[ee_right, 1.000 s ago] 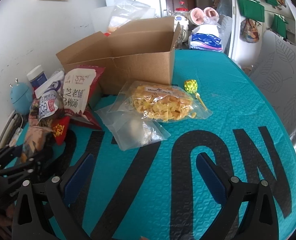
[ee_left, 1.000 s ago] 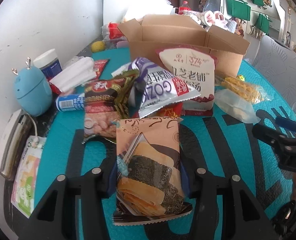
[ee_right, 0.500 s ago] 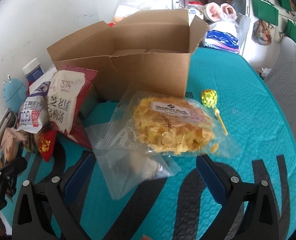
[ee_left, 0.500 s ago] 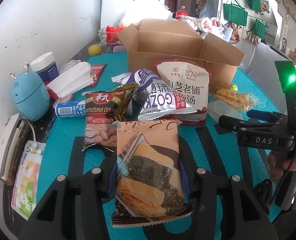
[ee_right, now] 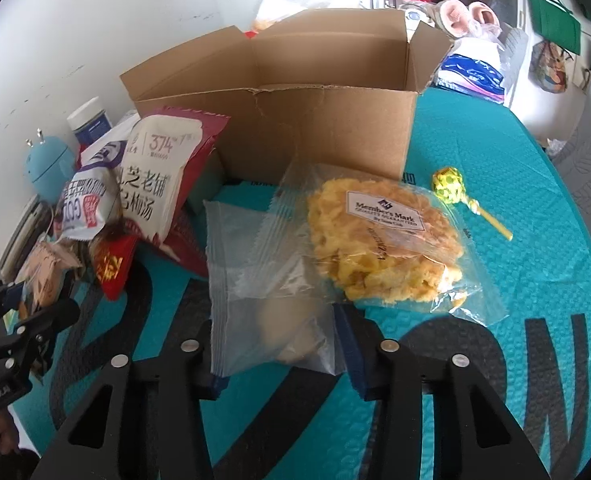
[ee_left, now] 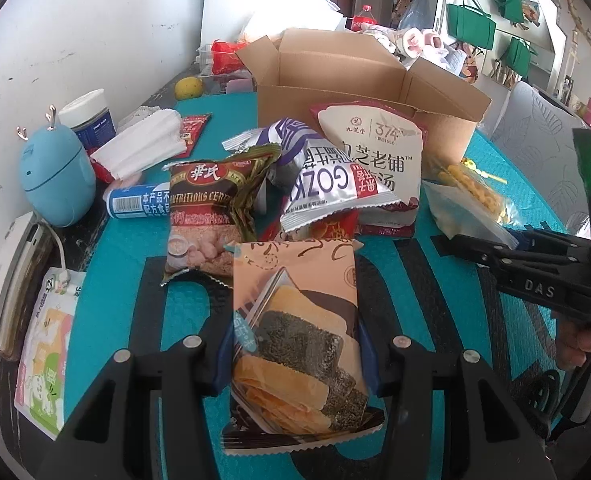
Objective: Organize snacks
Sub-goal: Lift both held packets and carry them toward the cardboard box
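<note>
Left gripper [ee_left: 295,354]: jaws closed on a peach-coloured seaweed-cracker packet [ee_left: 297,332], pads pressing both long edges; packet lies flat on the teal table mat [ee_right: 535,280], in front of the snack pile.

Right gripper [ee_right: 279,354]: jaws have just been closing and now grip a clear zip bag with a pale snack inside [ee_right: 271,292], pads touching both sides. Bag rests on the mat, its upper corner under a clear bag of yellow crisps [ee_right: 383,240]. Open brown cardboard box [ee_right: 315,120] stands just behind. Yellow lollipop [ee_right: 449,184] lies right of the crisps.
</note>
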Available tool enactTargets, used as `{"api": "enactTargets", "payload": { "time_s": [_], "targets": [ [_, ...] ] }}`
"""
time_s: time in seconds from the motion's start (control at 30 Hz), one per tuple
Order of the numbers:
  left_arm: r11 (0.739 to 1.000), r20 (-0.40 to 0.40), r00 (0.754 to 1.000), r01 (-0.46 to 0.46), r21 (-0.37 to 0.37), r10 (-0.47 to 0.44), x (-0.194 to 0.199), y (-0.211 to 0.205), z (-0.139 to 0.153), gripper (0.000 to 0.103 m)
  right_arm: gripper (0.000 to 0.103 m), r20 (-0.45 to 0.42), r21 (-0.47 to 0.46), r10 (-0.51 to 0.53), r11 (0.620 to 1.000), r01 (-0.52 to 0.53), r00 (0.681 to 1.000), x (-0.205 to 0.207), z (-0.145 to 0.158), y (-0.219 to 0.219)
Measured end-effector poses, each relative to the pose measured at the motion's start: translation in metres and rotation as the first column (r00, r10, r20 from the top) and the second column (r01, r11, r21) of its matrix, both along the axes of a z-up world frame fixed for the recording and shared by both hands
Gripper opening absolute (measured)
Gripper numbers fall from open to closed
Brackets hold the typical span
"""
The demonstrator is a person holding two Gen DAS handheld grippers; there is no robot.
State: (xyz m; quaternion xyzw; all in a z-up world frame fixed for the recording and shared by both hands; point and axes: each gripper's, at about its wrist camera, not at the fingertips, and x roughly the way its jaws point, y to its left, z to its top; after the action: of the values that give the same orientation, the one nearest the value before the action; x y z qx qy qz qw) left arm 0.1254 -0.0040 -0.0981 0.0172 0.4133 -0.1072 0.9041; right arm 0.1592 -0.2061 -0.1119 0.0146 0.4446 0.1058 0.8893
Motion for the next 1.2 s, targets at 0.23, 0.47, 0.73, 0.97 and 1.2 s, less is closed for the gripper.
{"api": "enactTargets", "payload": {
  "time_s": [0.23, 0.47, 0.73, 0.97, 1.2],
  "targets": [
    [1.0, -0.006, 1.0, 0.006, -0.006, -0.006, -0.01, 0.004, 0.0, 0.049, 0.042, -0.001, 0.001, 0.038, 0.999, -0.038, 0.999, -0.039, 0.001, 0.007],
    [1.0, -0.001, 1.0, 0.009, 0.0, -0.009, -0.025, 0.007, 0.001, 0.049, 0.043, -0.019, -0.009, 0.057, 0.998, -0.057, 0.998, -0.078, 0.003, 0.01],
    [1.0, 0.001, 1.0, 0.014, 0.004, -0.014, -0.034, 0.009, 0.002, 0.049, 0.075, -0.054, -0.017, 0.055, 0.998, -0.056, 0.997, -0.085, 0.0, 0.017],
    [1.0, -0.003, 1.0, 0.002, 0.002, -0.002, -0.034, 0.012, 0.002, 0.049, 0.081, -0.06, -0.019, 0.077, 0.997, -0.079, 0.995, -0.071, -0.003, 0.026],
    [1.0, -0.006, 1.0, 0.011, 0.008, -0.011, -0.032, 0.012, 0.005, 0.049, 0.047, -0.004, -0.052, 0.096, 0.994, -0.096, 0.995, -0.074, -0.001, 0.037]
  ]
}}
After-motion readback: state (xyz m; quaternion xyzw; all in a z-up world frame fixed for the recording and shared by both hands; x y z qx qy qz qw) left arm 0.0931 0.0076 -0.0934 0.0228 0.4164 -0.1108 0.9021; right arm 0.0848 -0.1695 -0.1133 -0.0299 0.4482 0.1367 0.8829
